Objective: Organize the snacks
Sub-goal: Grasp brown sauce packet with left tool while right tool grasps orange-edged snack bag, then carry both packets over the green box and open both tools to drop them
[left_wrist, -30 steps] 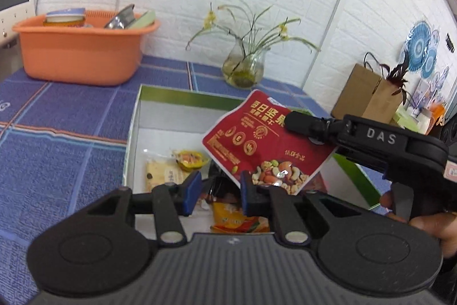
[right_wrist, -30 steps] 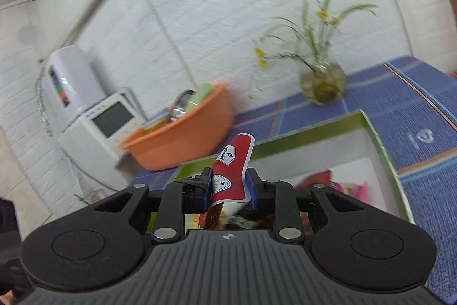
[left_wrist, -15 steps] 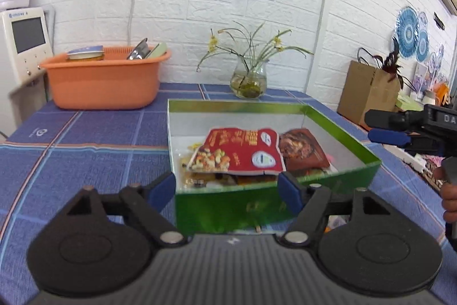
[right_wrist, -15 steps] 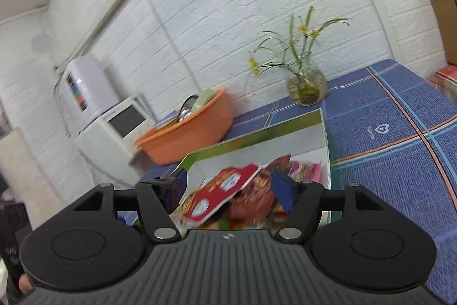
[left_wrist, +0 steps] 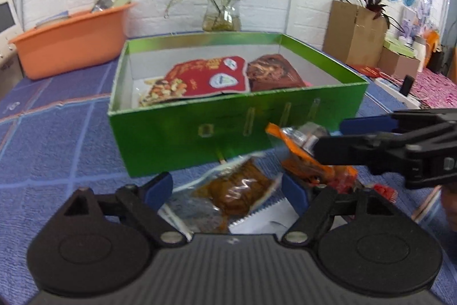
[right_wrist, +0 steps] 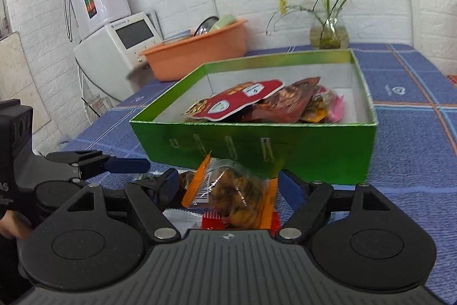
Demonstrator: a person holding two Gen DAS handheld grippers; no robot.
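Note:
A green box stands on the blue checked cloth. Inside it lie a red nut pouch and a brown pouch, also seen as the red pouch in the right wrist view. Loose packets lie in front of the box. My left gripper is low over them, its jaws opening, and a clear packet of brown snack lies between the fingers untouched. My right gripper is open around an orange-edged packet without pressing it. It reaches in from the right as the right gripper over the orange packet.
An orange basin with dishes sits at the back left, a glass vase of flowers behind the box. A white appliance stands off the table's left, a cardboard bag at the right. A red wrapper lies under the orange packet.
The right gripper let go of the red pouch, which now lies in the box. Both grippers opened, drew back from over the box and sank to the packets in front of it.

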